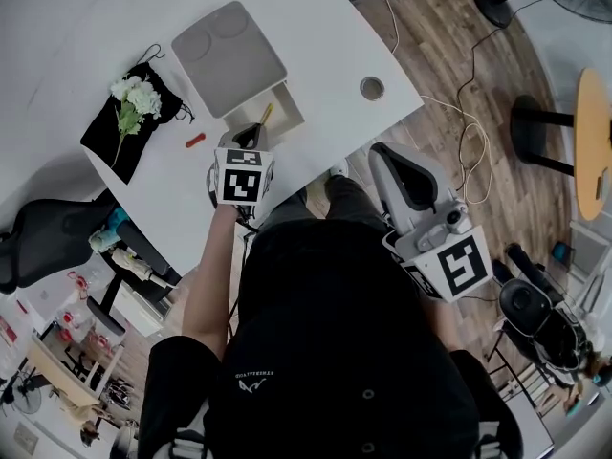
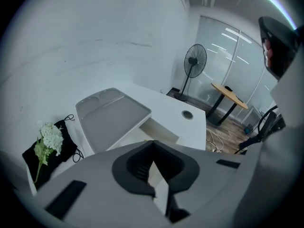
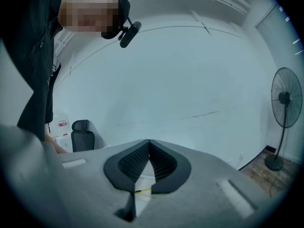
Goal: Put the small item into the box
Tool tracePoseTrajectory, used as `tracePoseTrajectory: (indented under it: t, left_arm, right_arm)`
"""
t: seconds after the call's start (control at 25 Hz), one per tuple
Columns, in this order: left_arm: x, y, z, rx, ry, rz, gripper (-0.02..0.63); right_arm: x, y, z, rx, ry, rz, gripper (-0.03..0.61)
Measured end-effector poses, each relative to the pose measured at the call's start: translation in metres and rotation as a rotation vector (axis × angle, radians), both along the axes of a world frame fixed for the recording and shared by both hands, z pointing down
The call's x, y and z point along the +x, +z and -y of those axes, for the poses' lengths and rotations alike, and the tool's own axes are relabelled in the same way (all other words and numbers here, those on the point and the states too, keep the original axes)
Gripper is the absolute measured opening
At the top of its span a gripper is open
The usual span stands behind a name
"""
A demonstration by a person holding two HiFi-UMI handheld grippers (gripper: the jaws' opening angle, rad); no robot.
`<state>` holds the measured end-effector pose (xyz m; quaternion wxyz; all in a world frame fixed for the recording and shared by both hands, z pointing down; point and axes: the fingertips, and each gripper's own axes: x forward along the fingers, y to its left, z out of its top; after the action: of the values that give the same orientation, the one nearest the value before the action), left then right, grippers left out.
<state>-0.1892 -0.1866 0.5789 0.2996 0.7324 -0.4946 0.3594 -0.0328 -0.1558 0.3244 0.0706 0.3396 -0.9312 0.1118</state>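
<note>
Small red item (image 1: 194, 140) lies near the box (image 1: 279, 111); left tongs (image 2: 152, 143) and right tongs (image 3: 149, 143) are pressed together.

The white surface (image 1: 335, 46) is looking smooth and matt, the grey box lid (image 1: 228, 57) is showing dull plastic, the black pouch (image 1: 105, 140) is reading as cloth, the floor (image 1: 449, 27) as wood.

White desk (image 1: 325, 55) is set vs plain white wall (image 3: 190, 80) on wood floor (image 1: 440, 55) w/ loose cables (image 1: 471, 142); standing fan (image 2: 195, 61) & round wooden table (image 2: 229, 93) are placed by glazed partition (image 2: 237, 46), blk office chair (image 1: 43, 242) at left.
</note>
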Motion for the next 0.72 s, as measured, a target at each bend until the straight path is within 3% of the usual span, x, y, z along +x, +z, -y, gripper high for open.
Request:
tracePoseTrajectory:
  t: [0.32, 0.72]
  left_arm:
    - [0.045, -0.064, -0.014, 0.16, -0.042, -0.021, 0.005]
    - [0.07, -0.155, -0.048, 0.388, -0.192, -0.144, 0.005]
  right_arm:
    - [0.018, 0.004, 0.006, -0.026, -0.133, 0.026, 0.002]
    - [0.043, 0.019, 0.004, -0.014, -0.275, -0.019, 0.002]
